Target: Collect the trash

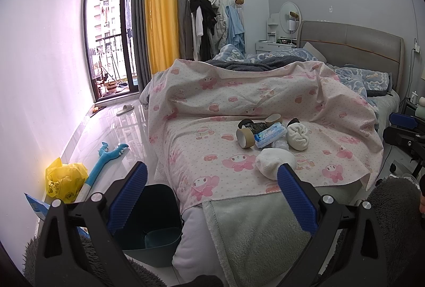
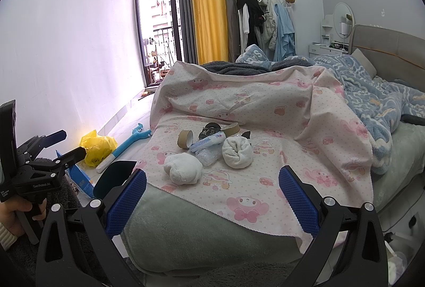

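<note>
A small heap of trash lies on the pink patterned sheet (image 2: 265, 106) near the foot of the bed, at the centre of both views. It comprises a cardboard tape core (image 2: 185, 138), a second core (image 2: 230, 129) behind it, a blue-and-white tissue packet (image 2: 208, 142), a dark wrapper (image 2: 209, 131) and a crumpled clear plastic piece (image 2: 208, 156). Two rolled white cloth bundles sit with it: one (image 2: 183, 167) toward the lower left, the other (image 2: 237, 153) just right of the packet.

A dark bin (image 1: 148, 218) stands on the floor at the lower left of the left wrist view, beside the bed's corner. A yellow plastic bag (image 1: 65, 179) and a blue plush toy (image 1: 106, 158) lie on the floor near the wall.

The left gripper (image 1: 212, 196) is spread wide, empty, short of the heap. The right gripper (image 2: 212, 199) is likewise spread, grasping nothing.
</note>
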`<state>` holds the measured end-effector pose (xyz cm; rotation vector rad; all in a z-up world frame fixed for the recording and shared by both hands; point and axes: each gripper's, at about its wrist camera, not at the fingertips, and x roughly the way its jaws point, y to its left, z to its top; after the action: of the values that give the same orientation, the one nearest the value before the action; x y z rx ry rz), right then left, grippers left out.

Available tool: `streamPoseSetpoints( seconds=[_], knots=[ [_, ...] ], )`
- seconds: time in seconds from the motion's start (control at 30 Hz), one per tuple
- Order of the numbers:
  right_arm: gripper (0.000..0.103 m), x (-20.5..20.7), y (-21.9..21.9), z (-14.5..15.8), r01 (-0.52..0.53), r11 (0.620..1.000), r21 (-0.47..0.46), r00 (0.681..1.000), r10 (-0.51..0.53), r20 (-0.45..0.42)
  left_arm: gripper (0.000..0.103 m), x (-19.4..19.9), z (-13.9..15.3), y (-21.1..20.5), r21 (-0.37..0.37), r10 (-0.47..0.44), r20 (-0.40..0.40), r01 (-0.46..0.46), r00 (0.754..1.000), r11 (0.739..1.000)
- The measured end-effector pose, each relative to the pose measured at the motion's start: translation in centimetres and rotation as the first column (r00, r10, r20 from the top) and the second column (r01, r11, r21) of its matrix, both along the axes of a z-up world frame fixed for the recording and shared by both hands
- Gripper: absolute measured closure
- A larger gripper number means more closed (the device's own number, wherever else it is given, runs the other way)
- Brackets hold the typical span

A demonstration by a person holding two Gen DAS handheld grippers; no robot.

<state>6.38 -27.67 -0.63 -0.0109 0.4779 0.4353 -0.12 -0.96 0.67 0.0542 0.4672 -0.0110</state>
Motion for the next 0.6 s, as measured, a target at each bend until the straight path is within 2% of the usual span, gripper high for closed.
streamPoseSetpoints(
  seconds=[0.6],
  knots=[
    [0.002,-0.01,0.01,-0.03,0.000,1.000,-0.002,1.000,0.000,0.001,0.003,-0.03,0.00,-0.01,0.001,0.000,0.001,0.000,1.000,1.000]
  ],
)
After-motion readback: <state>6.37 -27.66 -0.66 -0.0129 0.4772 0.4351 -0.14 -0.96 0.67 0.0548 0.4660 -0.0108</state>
